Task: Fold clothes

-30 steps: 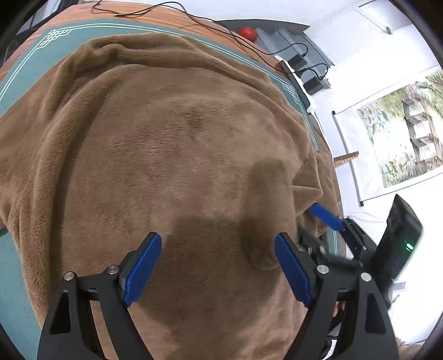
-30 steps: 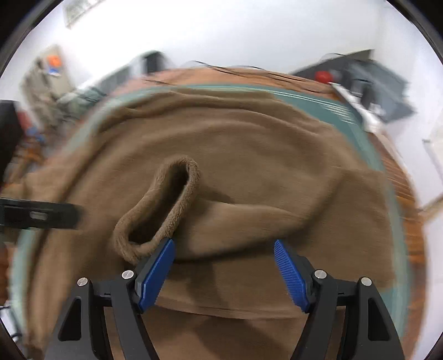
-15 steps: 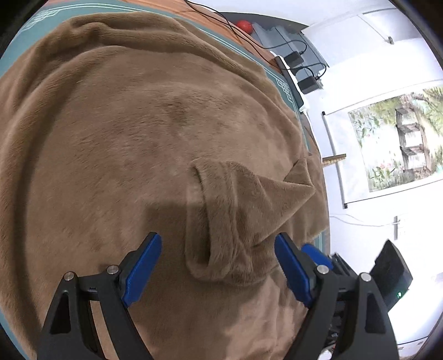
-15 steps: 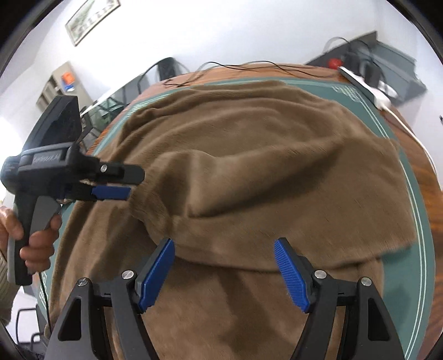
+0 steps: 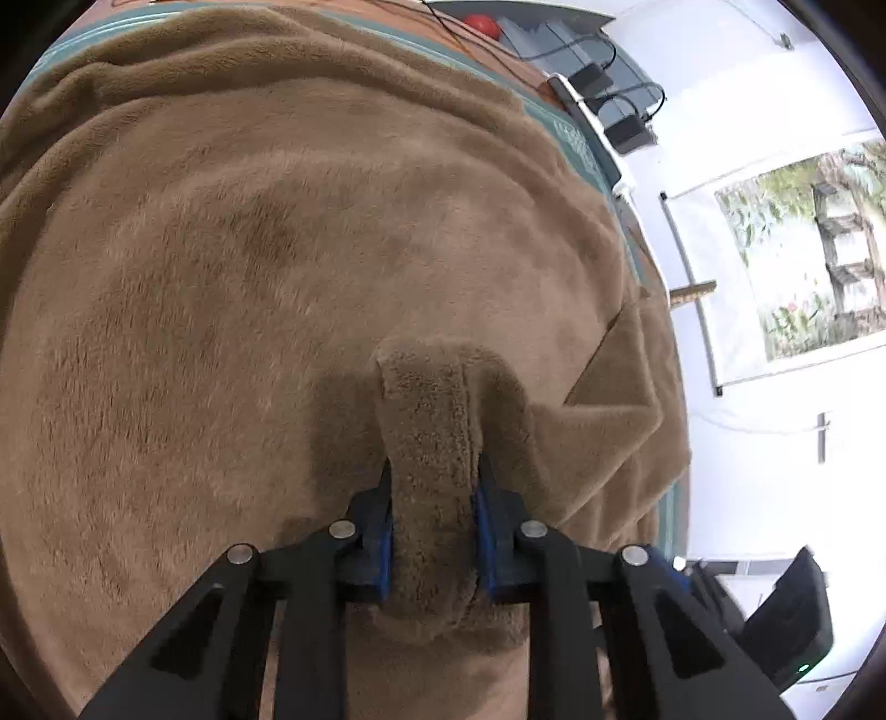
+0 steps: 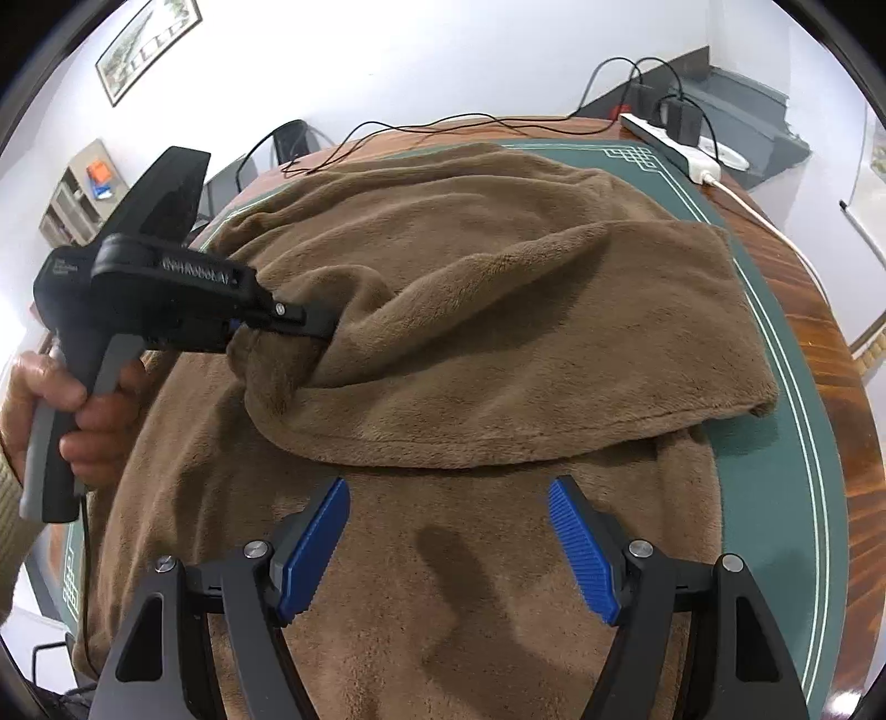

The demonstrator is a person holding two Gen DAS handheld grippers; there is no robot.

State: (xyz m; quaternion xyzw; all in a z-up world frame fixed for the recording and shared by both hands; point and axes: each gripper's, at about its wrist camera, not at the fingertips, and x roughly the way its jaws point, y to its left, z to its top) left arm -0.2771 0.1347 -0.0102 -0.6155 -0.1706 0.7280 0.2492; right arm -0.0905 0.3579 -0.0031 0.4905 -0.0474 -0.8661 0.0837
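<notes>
A brown fleece garment [image 5: 266, 266] covers most of the green table mat [image 6: 775, 354]. Its sleeve [image 6: 526, 343] lies folded across the body. My left gripper [image 5: 433, 487] is shut on the sleeve cuff [image 5: 429, 421], which bulges between the blue pads. In the right wrist view the left gripper [image 6: 310, 324] comes in from the left and holds the cuff [image 6: 277, 365] a little above the body. My right gripper [image 6: 448, 515] is open and empty, low over the garment's near part [image 6: 443, 609], just short of the sleeve's edge.
A white power strip [image 6: 673, 147] with chargers and black cables [image 6: 443, 124] lies at the table's far edge. A red ball [image 5: 482, 25] sits at the far end. The wooden table rim [image 6: 819, 310] runs on the right. A wall scroll painting [image 5: 803, 249] hangs on the right.
My left gripper has closed on the sleeve cuff, which was loose between its open fingers before. The sleeve now lies folded across the body. My right gripper stays open and has drawn back.
</notes>
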